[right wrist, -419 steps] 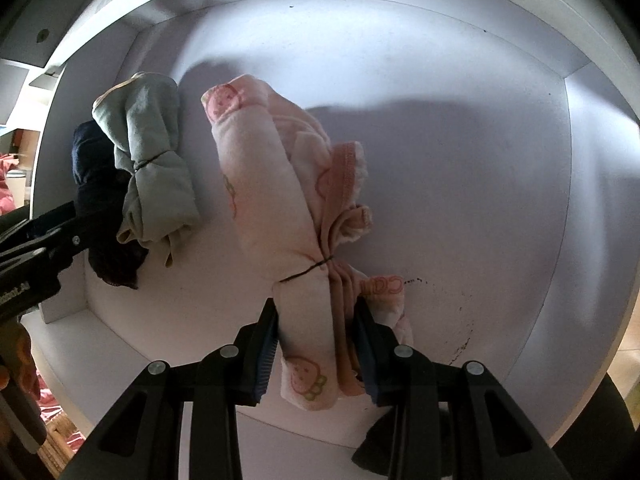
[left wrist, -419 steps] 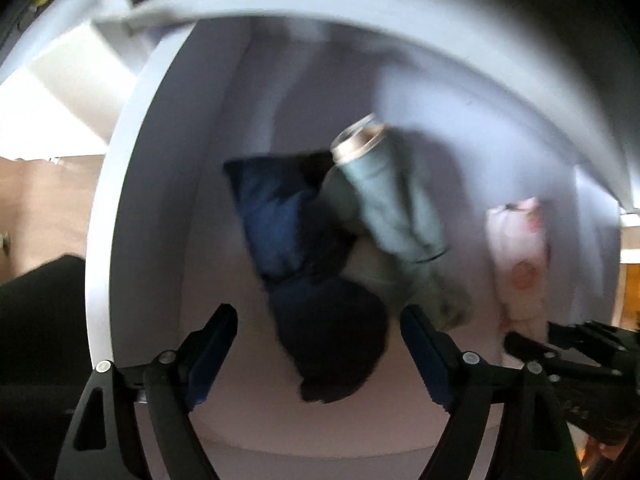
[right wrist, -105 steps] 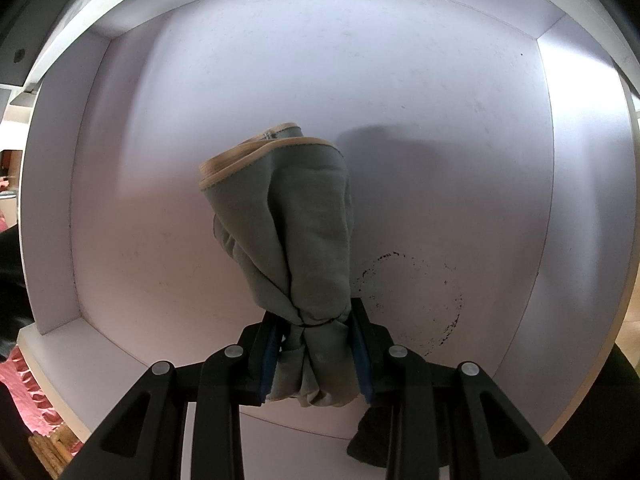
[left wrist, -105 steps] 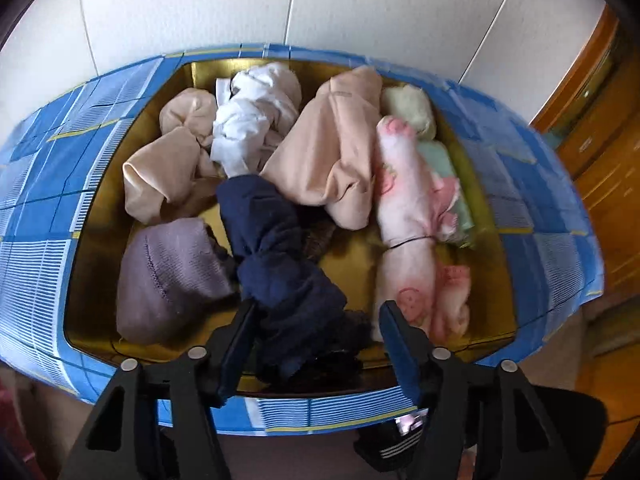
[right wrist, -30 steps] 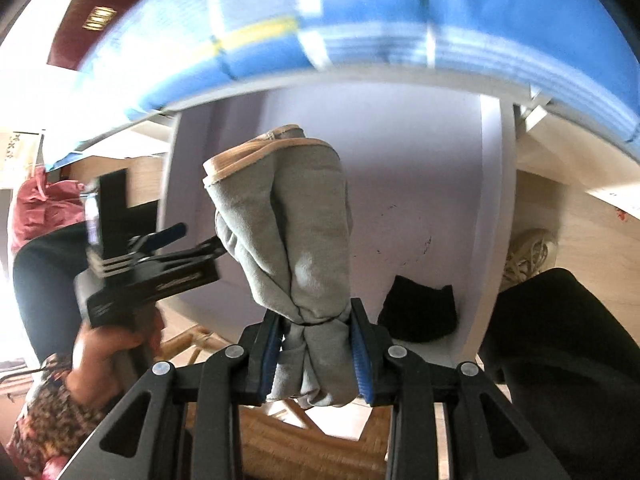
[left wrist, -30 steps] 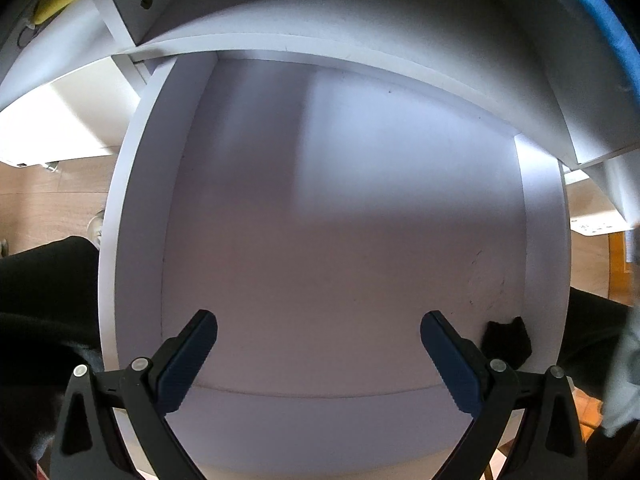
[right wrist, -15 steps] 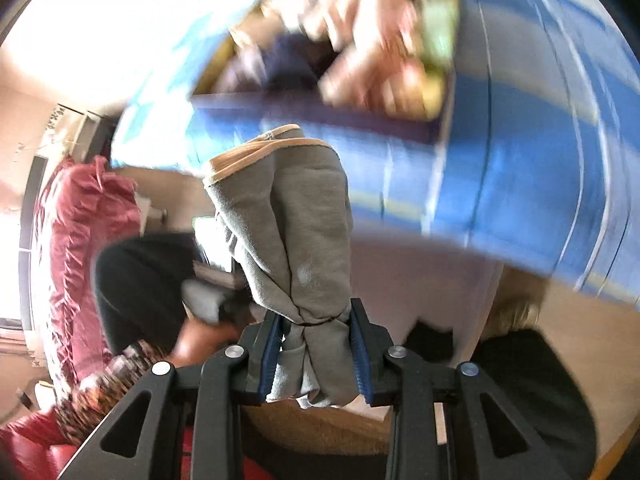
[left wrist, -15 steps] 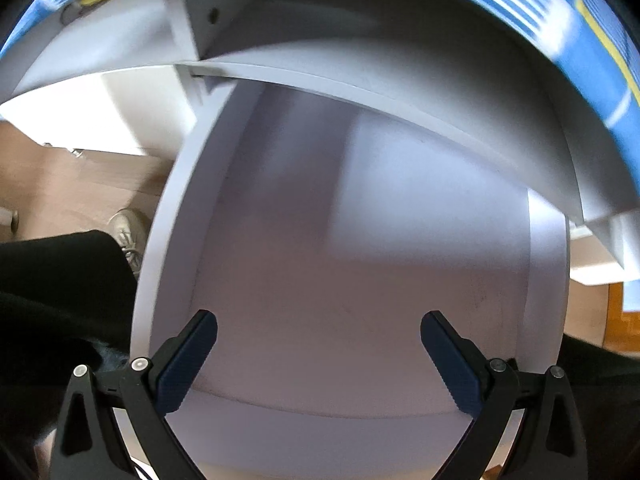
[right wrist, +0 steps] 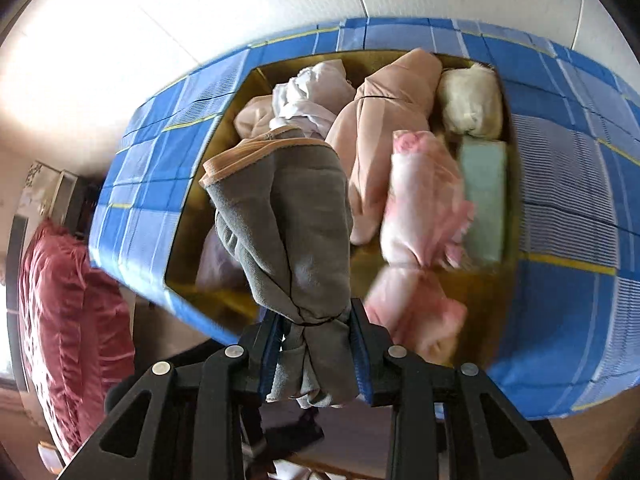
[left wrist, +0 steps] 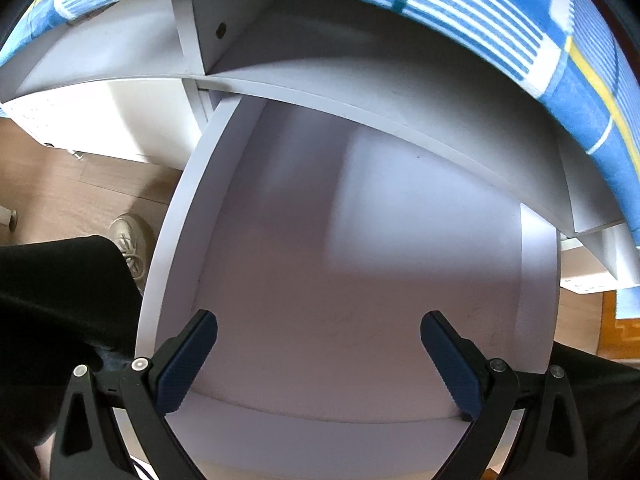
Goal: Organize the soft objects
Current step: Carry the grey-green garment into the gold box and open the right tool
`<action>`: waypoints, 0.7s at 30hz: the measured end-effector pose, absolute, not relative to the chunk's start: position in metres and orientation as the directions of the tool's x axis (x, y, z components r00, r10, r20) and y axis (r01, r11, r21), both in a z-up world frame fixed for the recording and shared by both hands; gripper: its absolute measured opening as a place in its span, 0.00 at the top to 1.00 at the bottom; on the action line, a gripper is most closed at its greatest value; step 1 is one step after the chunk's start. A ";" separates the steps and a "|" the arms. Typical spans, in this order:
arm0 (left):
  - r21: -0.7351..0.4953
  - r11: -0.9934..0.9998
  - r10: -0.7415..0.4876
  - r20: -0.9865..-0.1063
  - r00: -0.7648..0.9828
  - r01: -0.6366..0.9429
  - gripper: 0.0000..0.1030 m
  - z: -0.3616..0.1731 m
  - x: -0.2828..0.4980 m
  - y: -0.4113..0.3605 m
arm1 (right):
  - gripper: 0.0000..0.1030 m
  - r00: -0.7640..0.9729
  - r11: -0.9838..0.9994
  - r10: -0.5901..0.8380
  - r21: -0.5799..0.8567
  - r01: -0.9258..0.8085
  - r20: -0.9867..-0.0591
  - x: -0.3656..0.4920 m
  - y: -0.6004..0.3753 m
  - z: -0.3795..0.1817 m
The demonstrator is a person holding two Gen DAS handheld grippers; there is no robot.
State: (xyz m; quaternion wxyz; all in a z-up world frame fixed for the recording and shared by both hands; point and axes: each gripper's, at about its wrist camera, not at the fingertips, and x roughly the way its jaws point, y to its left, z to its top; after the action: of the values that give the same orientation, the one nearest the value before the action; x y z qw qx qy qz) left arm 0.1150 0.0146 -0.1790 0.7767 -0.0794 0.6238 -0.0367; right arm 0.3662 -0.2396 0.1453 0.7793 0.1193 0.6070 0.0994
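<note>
Left gripper (left wrist: 318, 360) still spread wide, holding nothing, facing the white shelf cubby (left wrist: 360, 260). The right gripper (right wrist: 316, 350) has swung from the shelf up over the gold box (right wrist: 480, 292), still clamped on the grey bundle (right wrist: 288, 224). Pink bundle (right wrist: 416, 200) at 2 o'clock is blurred; the grey bundle hides the box's left half.
</note>
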 end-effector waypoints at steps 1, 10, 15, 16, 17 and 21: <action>-0.173 0.984 -0.159 -0.963 0.218 -0.044 0.01 -0.179 0.115 0.014 | 0.70 0.235 0.955 0.286 0.296 0.007 -0.929 0.371 -0.238 0.136; -0.181 0.983 -0.169 -0.962 0.215 -0.038 0.01 -0.185 0.118 0.006 | 0.67 0.198 0.980 0.194 0.198 -0.001 -0.961 0.375 -0.228 0.108; -0.178 0.983 -0.166 -0.962 0.216 -0.038 0.01 -0.185 0.116 0.007 | 0.65 0.223 0.985 0.159 0.140 -0.098 -0.962 0.358 -0.216 0.132; -0.178 0.983 -0.165 -0.962 0.216 -0.039 0.01 -0.186 0.118 0.008 | 0.65 0.234 0.986 0.154 0.133 -0.103 -0.960 0.356 -0.216 0.137; -0.175 0.984 -0.163 -0.963 0.215 -0.039 0.01 -0.187 0.118 0.008 | 0.65 0.250 0.986 0.154 0.131 -0.107 -0.956 0.351 -0.217 0.143; -0.170 0.985 -0.159 -0.964 0.215 -0.036 0.01 -0.185 0.115 0.006 | 0.65 0.307 0.980 0.189 0.162 -0.113 -0.933 0.334 -0.233 0.163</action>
State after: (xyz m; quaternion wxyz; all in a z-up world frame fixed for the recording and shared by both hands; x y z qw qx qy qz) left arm 0.1151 0.0058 -0.1847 0.7754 -0.0780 0.6254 -0.0395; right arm 0.3336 -0.2326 0.1634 0.8077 0.0330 0.5812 0.0936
